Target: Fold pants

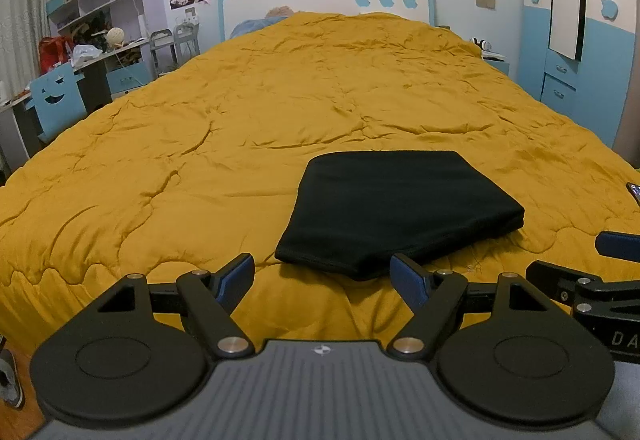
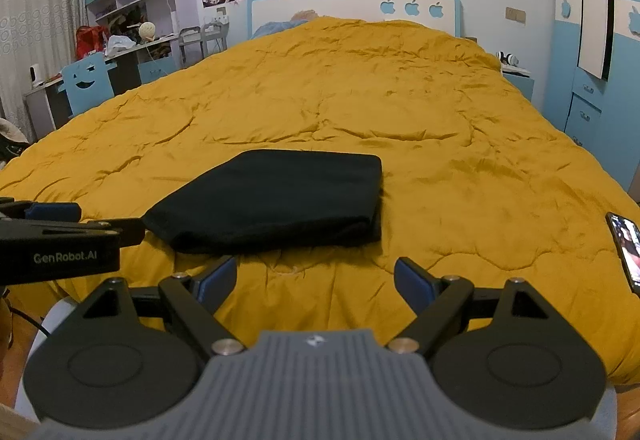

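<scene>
The black pants (image 1: 396, 208) lie folded into a flat, compact stack on the yellow quilt (image 1: 200, 160), near the bed's foot edge. In the right wrist view the same pants (image 2: 276, 200) sit ahead and left of centre. My left gripper (image 1: 322, 276) is open, just short of the stack's near edge, with nothing between its blue pads. My right gripper (image 2: 316, 280) is open too, over bare quilt (image 2: 460, 180) a little in front of the stack's right end. Each gripper shows at the other view's side edge.
A phone (image 2: 628, 248) lies on the quilt at the right edge. A desk with a blue chair (image 1: 60, 96) and shelves stands to the left of the bed, a blue wardrobe (image 1: 592, 40) to the right, the headboard (image 1: 328, 0) far ahead.
</scene>
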`<control>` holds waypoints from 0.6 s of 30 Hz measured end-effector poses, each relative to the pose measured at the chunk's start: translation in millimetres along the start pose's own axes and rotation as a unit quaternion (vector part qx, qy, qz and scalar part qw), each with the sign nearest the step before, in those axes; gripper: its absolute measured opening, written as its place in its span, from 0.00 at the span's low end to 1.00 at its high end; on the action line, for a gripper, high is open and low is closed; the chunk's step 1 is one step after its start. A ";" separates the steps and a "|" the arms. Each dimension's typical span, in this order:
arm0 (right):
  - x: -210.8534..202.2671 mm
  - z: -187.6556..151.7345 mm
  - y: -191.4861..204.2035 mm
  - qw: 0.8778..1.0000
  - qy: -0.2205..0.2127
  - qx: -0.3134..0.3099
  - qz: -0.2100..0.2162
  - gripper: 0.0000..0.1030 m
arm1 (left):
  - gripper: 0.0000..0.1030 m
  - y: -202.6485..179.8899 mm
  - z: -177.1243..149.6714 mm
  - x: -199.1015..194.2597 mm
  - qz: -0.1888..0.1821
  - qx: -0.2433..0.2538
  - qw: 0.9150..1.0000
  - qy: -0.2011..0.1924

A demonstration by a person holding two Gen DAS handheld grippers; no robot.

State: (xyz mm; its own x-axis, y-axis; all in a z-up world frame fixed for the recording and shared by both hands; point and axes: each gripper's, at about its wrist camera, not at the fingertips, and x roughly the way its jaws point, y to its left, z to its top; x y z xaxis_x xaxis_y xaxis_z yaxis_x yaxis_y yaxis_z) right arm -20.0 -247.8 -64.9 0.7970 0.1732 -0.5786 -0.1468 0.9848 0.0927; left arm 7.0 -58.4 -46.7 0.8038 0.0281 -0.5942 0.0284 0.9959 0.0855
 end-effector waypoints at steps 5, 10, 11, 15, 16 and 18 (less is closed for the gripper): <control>1.5 -0.7 -1.8 1.000 0.000 0.004 -0.001 0.80 | 0.88 0.6 0.6 0.7 -0.001 0.001 1.000 0.001; 1.7 -0.2 -2.2 1.000 0.000 0.006 -0.001 0.80 | 0.88 1.0 0.4 1.0 0.000 0.000 1.000 0.001; 1.6 -0.3 -2.3 1.000 0.000 0.006 -0.002 0.80 | 0.88 1.2 0.5 1.3 -0.001 -0.001 1.000 0.001; 1.6 -0.3 -2.5 1.000 0.000 0.006 -0.001 0.80 | 0.88 0.2 0.2 1.2 0.000 -0.003 1.000 0.001; 1.8 -0.3 -2.4 1.000 0.000 0.006 -0.001 0.80 | 0.88 0.4 0.3 1.3 0.000 -0.003 1.000 0.001; 1.9 -0.1 -2.5 1.000 0.000 0.006 -0.002 0.80 | 0.88 0.5 0.2 1.3 0.000 -0.002 1.000 0.001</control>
State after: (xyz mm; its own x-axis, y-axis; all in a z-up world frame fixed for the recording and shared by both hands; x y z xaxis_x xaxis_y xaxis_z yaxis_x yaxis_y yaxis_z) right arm -18.2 -250.0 -66.3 0.7978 0.1699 -0.5785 -0.1370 0.9855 0.1004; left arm 8.2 -57.8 -47.3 0.8020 0.0276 -0.5967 0.0260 0.9964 0.0811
